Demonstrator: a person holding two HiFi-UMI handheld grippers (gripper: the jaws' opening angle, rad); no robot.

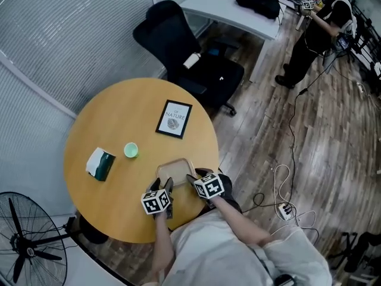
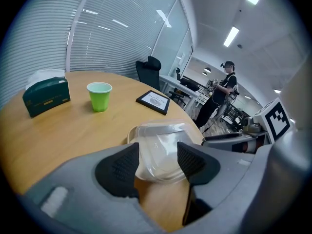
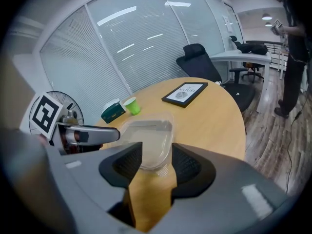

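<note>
I have both tools on the clear plastic container point(image 1: 175, 171), which lies flat on the round wooden worktop point(image 1: 107, 118) at its near edge, low in the head view and just right of its middle. In the left gripper view the left tool point(image 2: 157, 165) has its 2 pads closed in on the container's point(image 2: 161, 145) near corner, and the plastic fills the gap between them. In the right gripper view the right tool point(image 3: 157, 162) is clamped the same way on the narrow end of the container point(image 3: 148, 135), with a small textured tab of its rim between the pads. From above, the left tool point(image 1: 162, 186) sits at the container's lower left and the right tool point(image 1: 195, 179) at its right side, close to each other. As I judge it, the grip from 2 sides is made. The container looks shut and empty, and I see no sign that it is off the wood, so any lifting or opening is left to do. Well apart, toward the left of the worktop, stand a green cup point(image 1: 131, 150) and a dark green tissue box point(image 1: 100, 162), and a framed picture point(image 1: 174, 119) lies above the container. None of the 3 touches it.
</note>
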